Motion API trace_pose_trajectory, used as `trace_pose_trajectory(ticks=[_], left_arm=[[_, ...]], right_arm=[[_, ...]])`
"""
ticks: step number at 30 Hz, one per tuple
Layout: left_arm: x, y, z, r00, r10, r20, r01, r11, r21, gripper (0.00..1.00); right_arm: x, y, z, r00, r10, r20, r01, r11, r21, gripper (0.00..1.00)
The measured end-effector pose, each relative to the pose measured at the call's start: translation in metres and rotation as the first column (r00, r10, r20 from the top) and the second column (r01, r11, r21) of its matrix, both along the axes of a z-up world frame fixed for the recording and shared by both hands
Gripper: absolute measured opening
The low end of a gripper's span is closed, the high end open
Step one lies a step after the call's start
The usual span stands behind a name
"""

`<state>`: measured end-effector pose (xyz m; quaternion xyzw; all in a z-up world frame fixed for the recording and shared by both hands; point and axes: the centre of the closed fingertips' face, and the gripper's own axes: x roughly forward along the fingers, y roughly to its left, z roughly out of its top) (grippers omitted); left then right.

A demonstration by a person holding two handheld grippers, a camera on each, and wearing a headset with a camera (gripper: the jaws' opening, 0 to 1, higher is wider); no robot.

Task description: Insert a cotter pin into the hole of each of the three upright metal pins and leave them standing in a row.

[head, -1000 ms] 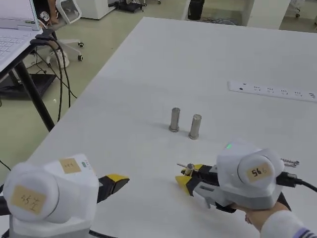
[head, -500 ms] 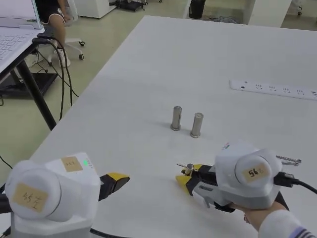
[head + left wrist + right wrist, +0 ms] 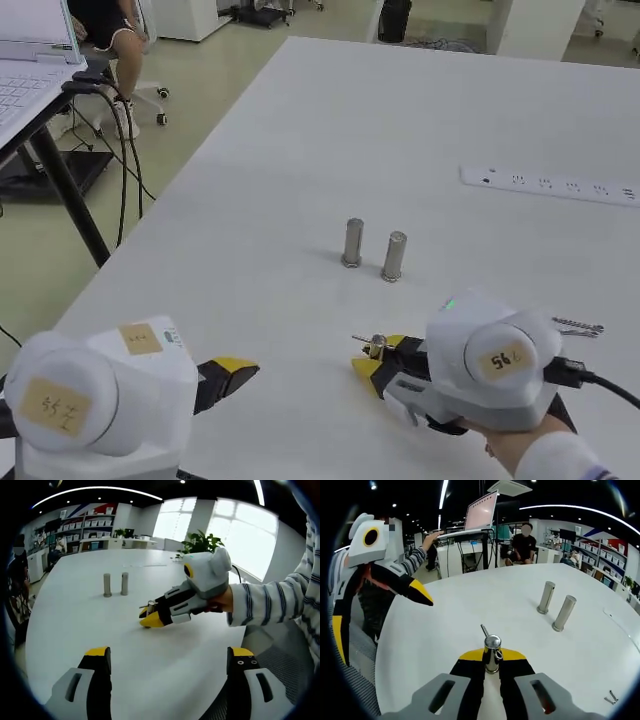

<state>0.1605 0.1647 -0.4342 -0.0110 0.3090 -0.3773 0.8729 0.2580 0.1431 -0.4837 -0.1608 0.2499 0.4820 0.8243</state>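
Our right fingers [image 3: 470, 656] pinch a metal pin [image 3: 492, 654], cotter pin [image 3: 483, 630] in. Our left fingers [image 3: 97, 652] gape wide, empty. We should stand it straight beside the other two pins [image 3: 394, 255].

There's the right gripper [image 3: 374, 354], its white body covering most of its jaws, and in the right gripper view the yellow tips swallow the lower half of the metal pin [image 3: 492, 652]; the thin cotter pin [image 3: 483, 630] at its head is too small to tell whether it passes through the hole. Over to the left gripper [image 3: 225, 378], cut by the head view's bottom edge, one jaw tucked under its body. The loose cotter pins [image 3: 578, 326] peek from behind the right gripper, too tiny to count, and the power strip [image 3: 545, 185] runs off the right edge.
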Motion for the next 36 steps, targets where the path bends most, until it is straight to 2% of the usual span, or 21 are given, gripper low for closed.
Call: trace_pose_trajectory(ticks=[7, 16, 20, 22, 26, 30, 32, 36], left_arm=[[0.000, 0.002, -0.001, 1.000, 0.000, -0.004, 0.000, 1.000, 0.008, 0.95], [0.001, 0.001, 0.004, 1.000, -0.004, 0.007, 0.004, 1.000, 0.010, 0.95], [0.000, 0.001, 0.007, 1.000, -0.007, 0.010, 0.007, 1.000, 0.015, 0.95], [0.001, 0.001, 0.008, 1.000, -0.008, 0.012, 0.008, 1.000, 0.016, 0.95], [0.002, 0.000, 0.013, 1.000, -0.008, 0.021, 0.007, 1.000, 0.012, 0.95], [0.004, -0.003, 0.018, 1.000, -0.007, 0.030, 0.007, 1.000, 0.003, 0.95], [0.004, -0.004, 0.020, 0.999, -0.008, 0.033, 0.008, 1.000, -0.001, 0.95], [0.005, -0.006, 0.022, 0.999, -0.013, 0.036, 0.013, 1.000, -0.004, 0.95]], right_arm=[[-0.001, 0.000, 0.003, 1.000, -0.003, 0.005, 0.003, 1.000, 0.003, 0.07], [-0.002, -0.004, 0.020, 1.000, -0.017, 0.022, 0.016, 0.999, 0.037, 0.22], [-0.005, -0.015, 0.038, 0.999, -0.020, 0.032, 0.018, 0.999, 0.051, 0.34], [-0.007, -0.023, 0.044, 0.999, -0.021, 0.040, 0.019, 0.999, 0.051, 0.36], [-0.016, -0.037, 0.050, 0.999, -0.027, 0.018, 0.026, 0.998, 0.060, 0.39], [-0.025, -0.049, 0.057, 1.000, -0.028, 0.011, 0.027, 0.998, 0.052, 0.47], [-0.029, -0.055, 0.058, 1.000, -0.031, 0.001, 0.031, 0.999, 0.041, 0.55], [-0.038, -0.076, 0.052, 0.999, -0.048, 0.013, 0.049, 0.998, -0.045, 0.71]])
